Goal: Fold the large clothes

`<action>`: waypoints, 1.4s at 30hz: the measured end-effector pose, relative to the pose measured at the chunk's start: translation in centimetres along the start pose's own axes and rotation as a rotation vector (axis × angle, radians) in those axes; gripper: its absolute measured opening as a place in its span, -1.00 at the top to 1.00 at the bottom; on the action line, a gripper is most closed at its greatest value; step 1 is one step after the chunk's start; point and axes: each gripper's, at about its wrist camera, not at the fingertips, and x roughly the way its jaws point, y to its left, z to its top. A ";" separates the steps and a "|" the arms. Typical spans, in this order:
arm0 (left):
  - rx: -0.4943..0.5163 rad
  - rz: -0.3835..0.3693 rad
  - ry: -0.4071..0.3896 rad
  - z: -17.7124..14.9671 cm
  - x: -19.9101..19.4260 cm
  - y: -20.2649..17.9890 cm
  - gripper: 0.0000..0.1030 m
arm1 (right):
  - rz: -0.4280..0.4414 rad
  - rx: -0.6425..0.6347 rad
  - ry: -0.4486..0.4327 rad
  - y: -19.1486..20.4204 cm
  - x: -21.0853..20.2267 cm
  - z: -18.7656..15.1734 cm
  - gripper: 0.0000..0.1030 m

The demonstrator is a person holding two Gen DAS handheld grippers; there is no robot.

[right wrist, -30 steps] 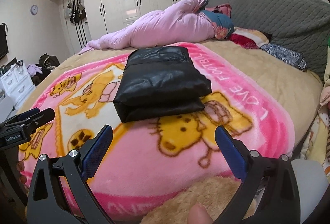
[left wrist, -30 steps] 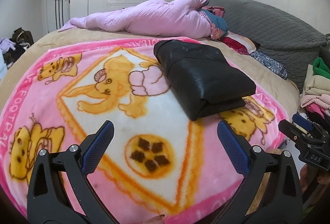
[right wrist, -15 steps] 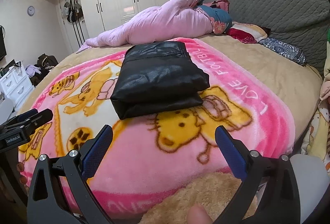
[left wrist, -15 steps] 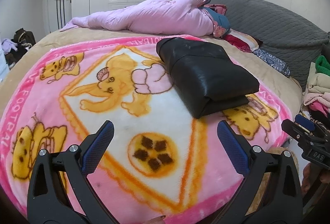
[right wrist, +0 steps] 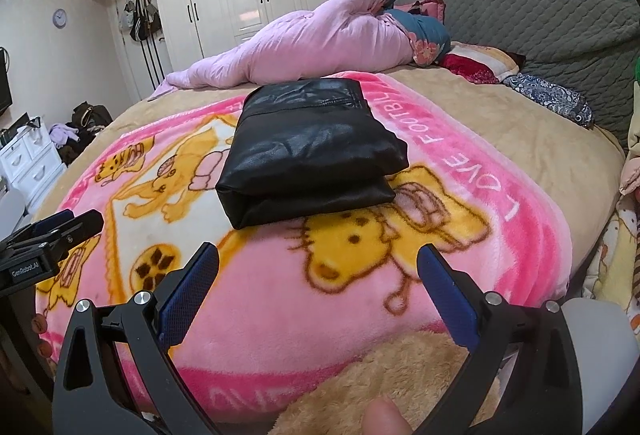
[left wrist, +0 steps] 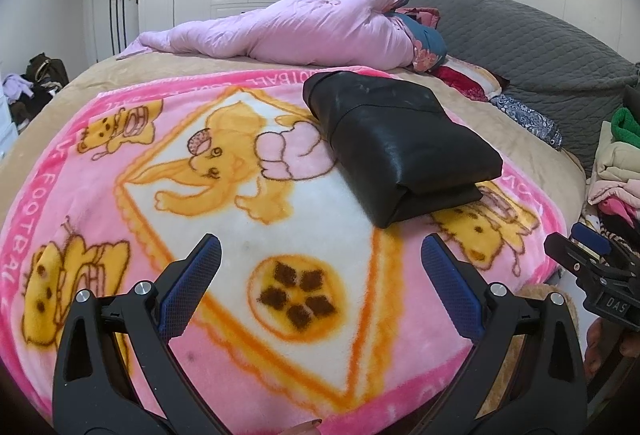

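Black leather-look garment point(right wrist: 308, 151), already a folded bundle on the pink blanket point(left wrist: 120, 307), lies ahead of both grippers with its long axis running away from them (right gripper point(right wrist: 318, 285) seemingly nearer), left gripper point(left wrist: 320, 275) off to its side, both jaws wide apart and empty
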 end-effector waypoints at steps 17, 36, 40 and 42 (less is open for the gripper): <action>0.001 0.001 0.000 0.0 0.0 0.0 -0.82 | 0.002 0.010 -0.006 -0.1 -0.3 0.1 -0.92; 0.004 0.002 0.003 -0.3 0.0 -0.2 -0.82 | 0.005 0.006 -0.008 -0.1 -0.3 0.0 -0.92; 0.004 0.001 0.005 -0.3 0.0 -0.2 -0.82 | 0.006 0.005 -0.008 -0.1 -0.3 0.0 -0.92; 0.004 0.001 0.003 -0.3 0.0 -0.2 -0.82 | 0.006 0.006 -0.008 -0.1 -0.3 0.0 -0.92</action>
